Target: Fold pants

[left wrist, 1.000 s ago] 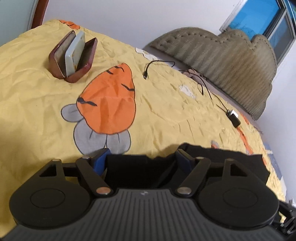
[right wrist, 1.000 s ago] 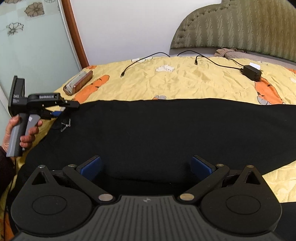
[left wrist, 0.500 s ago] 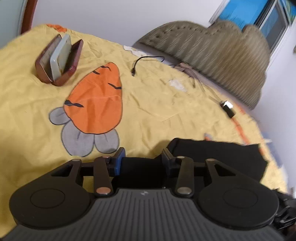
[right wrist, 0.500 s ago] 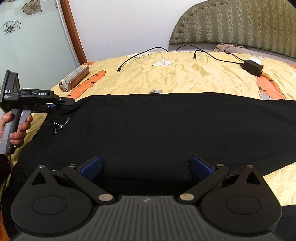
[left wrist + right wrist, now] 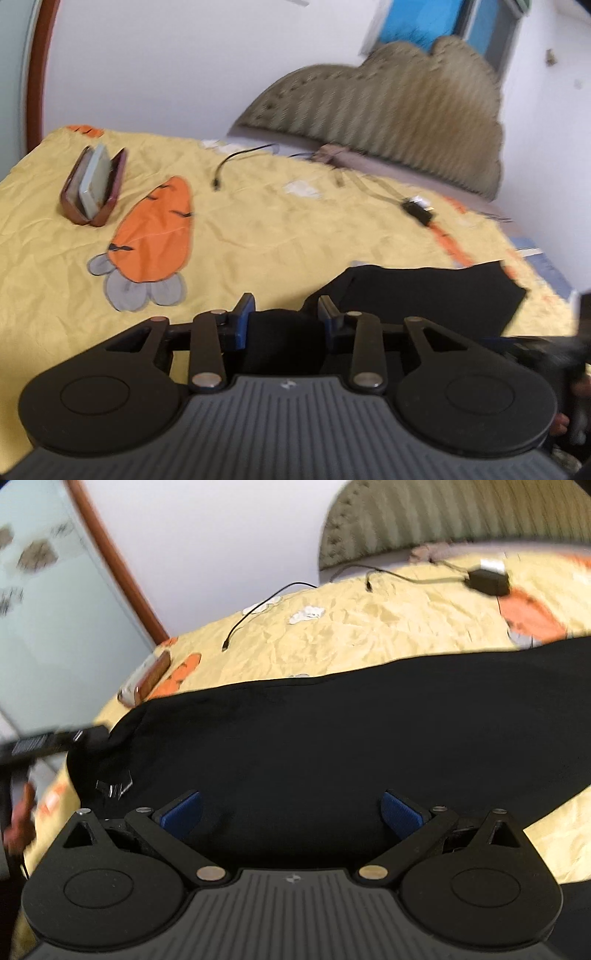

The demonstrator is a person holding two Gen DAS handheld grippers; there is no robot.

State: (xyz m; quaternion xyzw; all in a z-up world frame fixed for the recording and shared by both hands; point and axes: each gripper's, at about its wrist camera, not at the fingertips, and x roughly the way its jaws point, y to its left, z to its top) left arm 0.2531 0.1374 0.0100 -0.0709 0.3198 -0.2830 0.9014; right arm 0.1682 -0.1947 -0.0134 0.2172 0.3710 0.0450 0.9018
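The black cloth pants [image 5: 332,746] looked matt and soft, with a faint nap along the far edge; the yellow printed bedsheet [image 5: 258,221] was thin cloth, finely creased all over, its orange carrot patch [image 5: 155,236] flat and matt; the black plastic left gripper [image 5: 284,317] had a ribbed matt grey body, dull metal rivets and blue rubbery pads; the black plastic right gripper [image 5: 291,812] showed the same finish; the brown hinged case [image 5: 94,184] at ten o'clock in the left wrist view looked smooth with a slight sheen; the olive padded headboard [image 5: 388,122] was ribbed fabric; the thin black cable [image 5: 266,609] looked glossy.
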